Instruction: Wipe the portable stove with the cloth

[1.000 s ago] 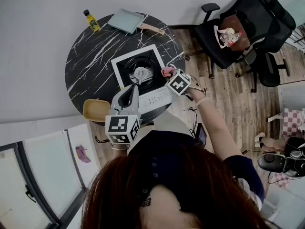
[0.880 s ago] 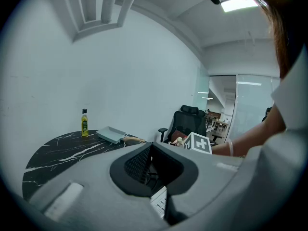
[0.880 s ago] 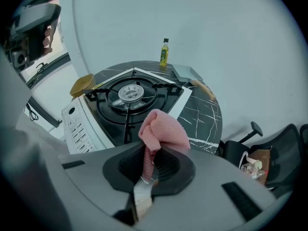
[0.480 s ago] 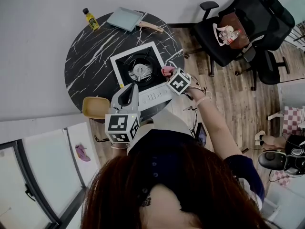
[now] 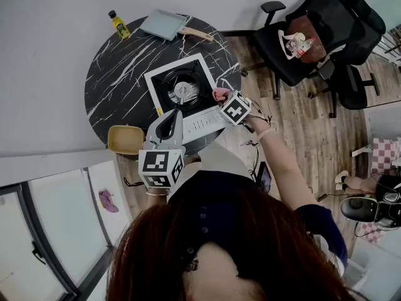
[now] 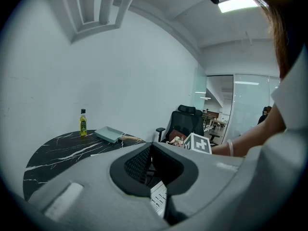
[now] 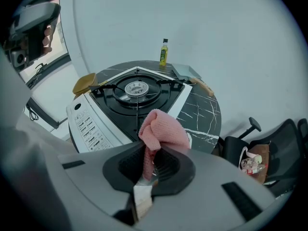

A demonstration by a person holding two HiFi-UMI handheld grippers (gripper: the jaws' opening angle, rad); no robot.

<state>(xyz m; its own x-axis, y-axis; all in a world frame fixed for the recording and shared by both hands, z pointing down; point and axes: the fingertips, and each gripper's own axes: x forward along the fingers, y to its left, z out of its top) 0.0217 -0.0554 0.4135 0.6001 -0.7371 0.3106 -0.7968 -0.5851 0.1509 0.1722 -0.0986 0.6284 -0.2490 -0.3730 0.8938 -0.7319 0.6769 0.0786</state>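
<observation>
The portable stove [image 5: 182, 91], white with a black burner top, sits on the round black marble table [image 5: 119, 74]. My right gripper [image 5: 222, 99] is shut on a bunched pink cloth [image 5: 218, 93] at the stove's right front corner. In the right gripper view the cloth [image 7: 161, 130] sticks up between the jaws of this gripper [image 7: 150, 150], above the stove [image 7: 130, 93] and apart from it. My left gripper [image 5: 176, 115] hovers over the stove's front control panel, jaws together and holding nothing. In the left gripper view that gripper [image 6: 151, 149] points across the table.
A yellow oil bottle [image 5: 117, 24] and a grey-blue square pan [image 5: 164, 25] stand at the table's far edge. A tan stool [image 5: 124, 140] is by the table's near left side. Black office chairs [image 5: 313, 36] stand on the wooden floor to the right.
The stove and table have drifted slightly up and left in the head view. Both grippers stay about where they were, the right one still gripping the cloth.
</observation>
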